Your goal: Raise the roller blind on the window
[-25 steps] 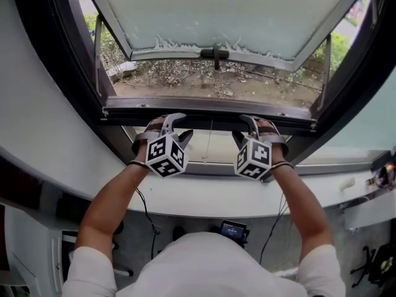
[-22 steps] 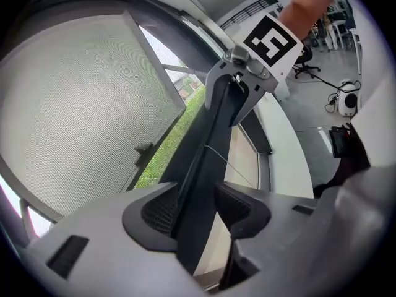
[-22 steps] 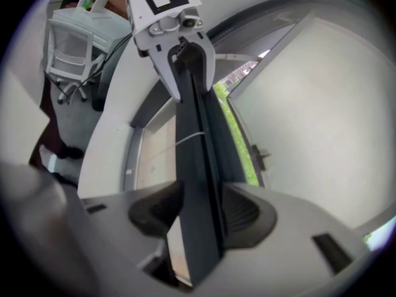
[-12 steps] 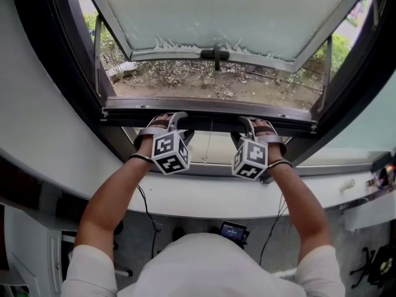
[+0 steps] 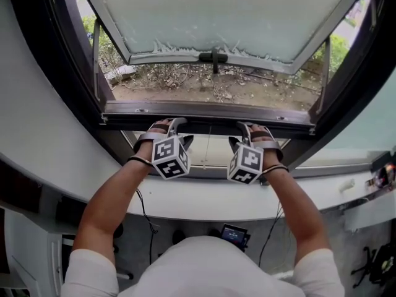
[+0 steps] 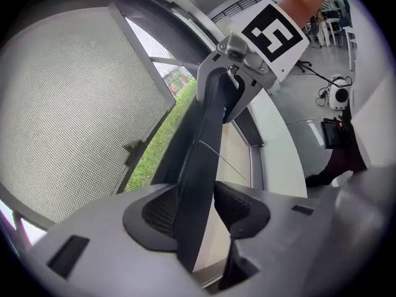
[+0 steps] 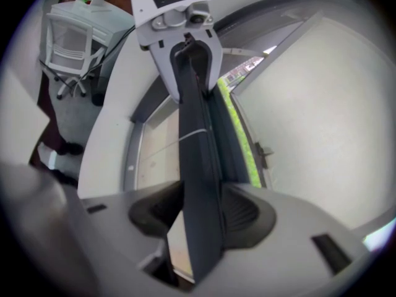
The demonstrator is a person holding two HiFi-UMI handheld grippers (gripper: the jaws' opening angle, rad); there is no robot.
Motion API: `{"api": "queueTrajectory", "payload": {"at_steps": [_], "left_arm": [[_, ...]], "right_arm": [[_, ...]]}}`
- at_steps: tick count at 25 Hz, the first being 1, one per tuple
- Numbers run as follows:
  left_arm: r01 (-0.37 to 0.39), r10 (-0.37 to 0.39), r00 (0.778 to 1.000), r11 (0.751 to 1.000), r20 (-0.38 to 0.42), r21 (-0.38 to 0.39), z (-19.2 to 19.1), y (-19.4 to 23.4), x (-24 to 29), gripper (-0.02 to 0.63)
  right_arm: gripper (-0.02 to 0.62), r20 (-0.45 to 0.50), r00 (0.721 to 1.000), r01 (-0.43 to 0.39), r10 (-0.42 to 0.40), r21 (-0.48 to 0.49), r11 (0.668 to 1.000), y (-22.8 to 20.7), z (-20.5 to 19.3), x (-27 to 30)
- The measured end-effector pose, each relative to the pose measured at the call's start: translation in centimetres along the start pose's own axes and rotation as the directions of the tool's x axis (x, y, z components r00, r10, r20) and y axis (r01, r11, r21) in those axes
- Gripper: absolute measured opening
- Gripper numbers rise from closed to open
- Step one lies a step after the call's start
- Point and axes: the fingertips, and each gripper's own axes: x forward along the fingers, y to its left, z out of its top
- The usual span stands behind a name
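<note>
Left gripper, item one: closing its two grey ribbed pads on the dark flat bottom rail, which I am taking to be the lower bar of the roller blind; one pad is lying flush along the rail and the tip of the other is just meeting its far face. Right gripper, item two: clamping the same rail squarely, both pads pressing its sides with no gap showing. Both are sitting well apart along the rail, one to each side of its middle, probably so that the bar is rising level rather than tilting or jamming in the dark window frame. The rail is spanning the frame low down, near the white curved window sill. A beige flat panel is showing between rail and sill, with a thin pale cord crossing it; whether this panel is blind fabric cannot be told. Beyond the rail, the frosted glass sash with its black handle is standing propped outward over bare ground. Both forearms are reaching forward with wrists level, suiting an even upward push. Judged stage: grasp established, blind low, most of the raising not yet done.
</note>
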Motion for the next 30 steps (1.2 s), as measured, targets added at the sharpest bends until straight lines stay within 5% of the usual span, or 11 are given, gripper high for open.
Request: {"api": "queueTrajectory", "payload": {"at_steps": [16, 30], "left_arm": [[-0.017, 0.021, 0.998, 0.998, 0.066, -0.066, 1.0, 1.0, -1.2, 0.183], [-0.051, 0.054, 0.995, 0.998, 0.080, -0.049, 4.1, 5.6, -5.1, 0.183]], "right_arm": [[0.187, 0.023, 1.000, -0.007, 0.006, 0.022, 1.000, -0.9, 0.2, -1.3], [0.187, 0.109, 0.976, 0.180, -0.187, 0.069, 0.981, -6.8, 1.9, -4.9]]}}
